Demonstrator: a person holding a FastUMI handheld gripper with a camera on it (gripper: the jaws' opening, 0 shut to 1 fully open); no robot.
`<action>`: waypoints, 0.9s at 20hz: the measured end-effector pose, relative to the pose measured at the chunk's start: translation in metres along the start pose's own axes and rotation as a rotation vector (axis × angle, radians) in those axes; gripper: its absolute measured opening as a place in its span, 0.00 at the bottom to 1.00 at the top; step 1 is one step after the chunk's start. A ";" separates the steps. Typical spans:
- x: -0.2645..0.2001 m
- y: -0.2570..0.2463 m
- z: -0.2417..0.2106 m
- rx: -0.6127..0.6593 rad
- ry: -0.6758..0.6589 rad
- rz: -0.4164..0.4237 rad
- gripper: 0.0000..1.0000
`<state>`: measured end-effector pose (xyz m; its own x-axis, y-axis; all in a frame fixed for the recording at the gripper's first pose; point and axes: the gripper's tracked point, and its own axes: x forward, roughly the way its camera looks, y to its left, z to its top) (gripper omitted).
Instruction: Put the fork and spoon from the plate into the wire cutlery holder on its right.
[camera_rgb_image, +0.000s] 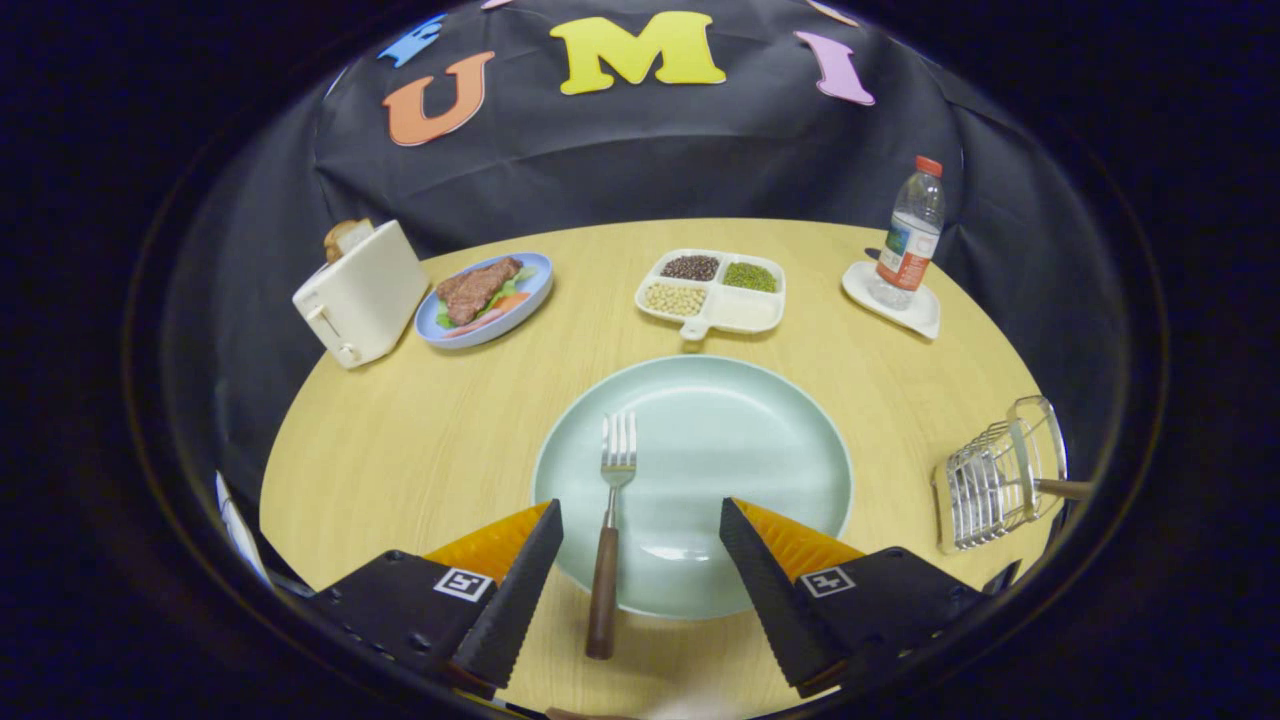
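Observation:
A pale green plate lies on the wooden table just ahead of my fingers. A fork with a brown wooden handle rests on the plate's left part, tines pointing away, its handle overhanging the near rim. The fork's handle lies between my two fingers, nearer the left one, touching neither. My gripper is open above the plate's near rim. The wire cutlery holder stands to the right of the plate, with a brown wooden handle sticking out of it.
Beyond the plate sit a divided white dish of beans, a blue plate with meat and greens, and a cream toaster at far left. A water bottle stands on a white saucer at far right.

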<state>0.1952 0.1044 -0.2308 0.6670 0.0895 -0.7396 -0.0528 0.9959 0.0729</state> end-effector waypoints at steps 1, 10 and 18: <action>0.004 0.002 -0.001 0.001 0.010 0.002 0.95; 0.028 0.008 -0.015 0.003 0.082 -0.023 0.48; 0.035 0.016 -0.018 0.006 0.096 0.013 0.06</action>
<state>0.2046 0.1237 -0.2678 0.5917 0.1037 -0.7995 -0.0568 0.9946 0.0870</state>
